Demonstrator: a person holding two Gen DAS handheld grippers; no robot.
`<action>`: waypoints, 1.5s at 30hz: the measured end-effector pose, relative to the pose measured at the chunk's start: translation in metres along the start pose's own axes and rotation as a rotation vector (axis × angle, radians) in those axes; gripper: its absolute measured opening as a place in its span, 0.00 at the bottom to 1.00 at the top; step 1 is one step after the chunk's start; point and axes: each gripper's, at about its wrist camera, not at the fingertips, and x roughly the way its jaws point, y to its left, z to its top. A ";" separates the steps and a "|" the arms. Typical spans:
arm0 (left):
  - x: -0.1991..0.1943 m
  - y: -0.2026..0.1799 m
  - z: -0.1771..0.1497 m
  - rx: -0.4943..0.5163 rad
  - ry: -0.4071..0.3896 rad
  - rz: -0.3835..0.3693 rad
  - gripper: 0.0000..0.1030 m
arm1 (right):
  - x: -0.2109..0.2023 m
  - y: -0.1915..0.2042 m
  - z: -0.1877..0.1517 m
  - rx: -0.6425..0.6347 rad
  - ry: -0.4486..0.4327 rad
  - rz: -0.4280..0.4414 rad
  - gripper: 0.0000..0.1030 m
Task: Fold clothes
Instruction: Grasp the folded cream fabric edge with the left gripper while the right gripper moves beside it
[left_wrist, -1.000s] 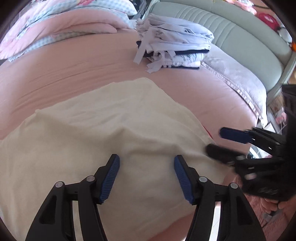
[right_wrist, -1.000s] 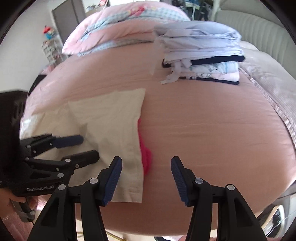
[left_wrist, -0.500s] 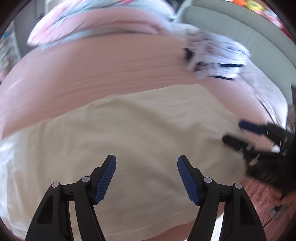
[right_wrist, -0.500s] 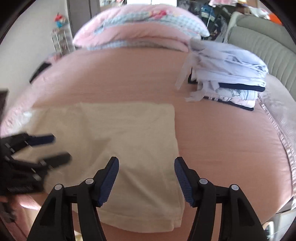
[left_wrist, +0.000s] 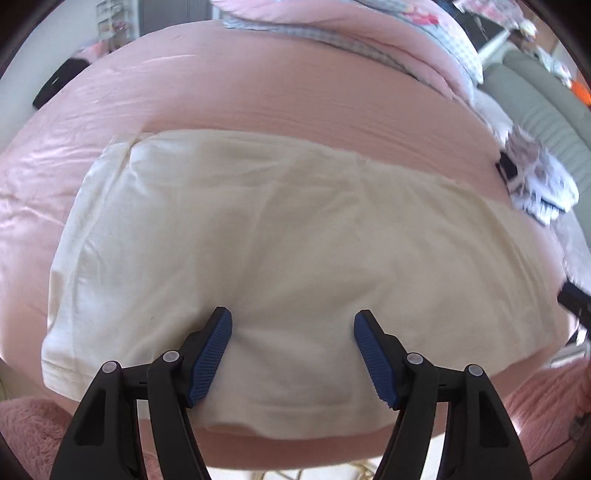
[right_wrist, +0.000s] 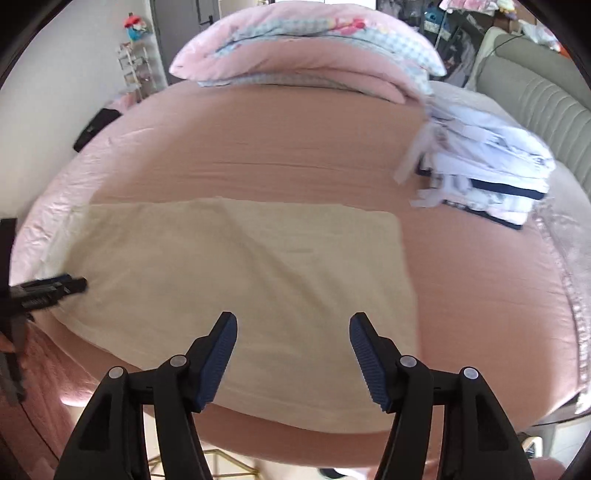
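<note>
A cream garment (left_wrist: 280, 251) lies folded flat in a wide rectangle on the pink bed, near the front edge. It also shows in the right wrist view (right_wrist: 229, 273). My left gripper (left_wrist: 291, 354) is open and empty, just above the garment's near edge. My right gripper (right_wrist: 291, 354) is open and empty above the garment's near right part. The left gripper's tip (right_wrist: 55, 290) shows at the garment's left end in the right wrist view. A dark bit of the right gripper (left_wrist: 574, 302) shows at the right edge of the left wrist view.
A stack of folded white and navy clothes (right_wrist: 487, 173) sits at the right on the pink bedsheet (right_wrist: 295, 147). Pink and checked pillows (right_wrist: 310, 48) lie at the back. A green headboard (right_wrist: 535, 99) stands at the far right. A dark object (right_wrist: 96, 127) lies at the left bed edge.
Both grippers have swung left and pulled back, so the views now face the whole garment. The pink patch beside the garment's right edge is no longer visible. Both stay open.
</note>
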 end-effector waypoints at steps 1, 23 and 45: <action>-0.003 -0.004 -0.007 0.041 0.006 0.028 0.65 | 0.013 0.014 0.001 -0.017 0.024 0.018 0.61; -0.005 0.139 0.084 -0.161 -0.173 0.058 0.65 | 0.090 0.153 0.058 -0.182 0.065 0.114 0.62; 0.033 0.227 0.095 -0.356 -0.157 -0.367 0.02 | 0.177 0.274 0.133 -0.222 0.106 0.227 0.60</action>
